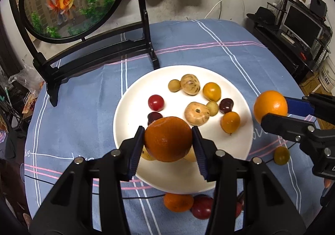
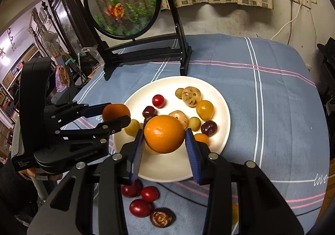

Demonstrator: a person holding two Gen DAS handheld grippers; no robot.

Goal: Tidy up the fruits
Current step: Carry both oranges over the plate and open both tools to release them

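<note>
A white plate (image 1: 167, 180) (image 2: 163, 172) on the blue cloth holds several small fruits: red, yellow, brown and dark ones. My left gripper (image 1: 168, 140) is shut on a dark orange (image 1: 167, 138) above the plate's near edge; it shows at the plate's left in the right wrist view (image 2: 115, 114). My right gripper (image 2: 164, 136) is shut on a bright orange (image 2: 164, 133) above the plate's near part; in the left wrist view this orange (image 1: 270, 105) hangs at the plate's right edge.
Loose fruits lie on the cloth in front of the plate: a small orange (image 1: 178, 202), red ones (image 2: 140, 206) and a brown one (image 2: 162, 217). A yellow-green fruit (image 1: 281, 155) lies right of the plate. A round goldfish screen on a black stand (image 1: 100, 55) stands behind.
</note>
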